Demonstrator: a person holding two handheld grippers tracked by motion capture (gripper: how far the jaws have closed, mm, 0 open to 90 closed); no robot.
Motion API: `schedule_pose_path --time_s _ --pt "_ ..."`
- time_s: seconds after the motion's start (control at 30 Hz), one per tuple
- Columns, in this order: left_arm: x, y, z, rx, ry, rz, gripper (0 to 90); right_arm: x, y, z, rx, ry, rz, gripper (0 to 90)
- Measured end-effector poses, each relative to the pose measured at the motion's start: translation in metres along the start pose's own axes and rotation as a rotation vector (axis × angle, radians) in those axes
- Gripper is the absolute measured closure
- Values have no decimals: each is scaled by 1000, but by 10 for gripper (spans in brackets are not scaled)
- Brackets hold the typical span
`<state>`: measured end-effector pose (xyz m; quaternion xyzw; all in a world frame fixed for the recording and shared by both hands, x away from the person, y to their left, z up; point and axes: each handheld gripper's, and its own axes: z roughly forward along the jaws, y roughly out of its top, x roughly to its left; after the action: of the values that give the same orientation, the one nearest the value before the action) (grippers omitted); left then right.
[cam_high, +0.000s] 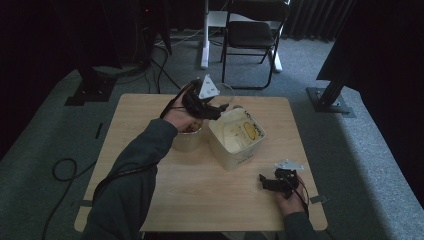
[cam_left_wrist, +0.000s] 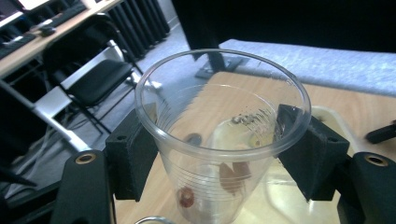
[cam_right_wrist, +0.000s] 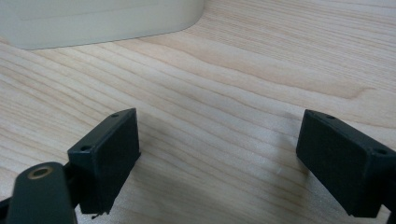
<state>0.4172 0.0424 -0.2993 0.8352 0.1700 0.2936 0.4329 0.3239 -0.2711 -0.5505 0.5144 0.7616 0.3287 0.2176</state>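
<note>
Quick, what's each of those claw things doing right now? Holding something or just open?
Left gripper: closed on a clear plastic cup, one jaw on each side of it.
Right gripper: open, nothing between its jaws, resting low over the wooden table.

**Clear cup clamped between the left gripper's jaws**

The left gripper (cam_left_wrist: 210, 154) held a clear plastic cup (cam_left_wrist: 219, 140) upright, its black pads (cam_left_wrist: 133, 156) pressing on both sides just under the rim. A few small reddish-brown pieces (cam_left_wrist: 232, 176) lay near the bottom. Behind the cup ran the wooden table (cam_left_wrist: 355, 105), and beyond its far edge stood a black folding chair (cam_left_wrist: 93, 79) on grey carpet.
</note>
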Motion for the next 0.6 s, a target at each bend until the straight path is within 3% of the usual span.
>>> schedule_pose_path --time_s 0.37,0.6 --pt "-28 11 9 -46 -144 -30 317 0 0 0 1 1 1 128" --pt "-32 12 14 -52 -201 -77 311 0 0 0 1 1 2 129"
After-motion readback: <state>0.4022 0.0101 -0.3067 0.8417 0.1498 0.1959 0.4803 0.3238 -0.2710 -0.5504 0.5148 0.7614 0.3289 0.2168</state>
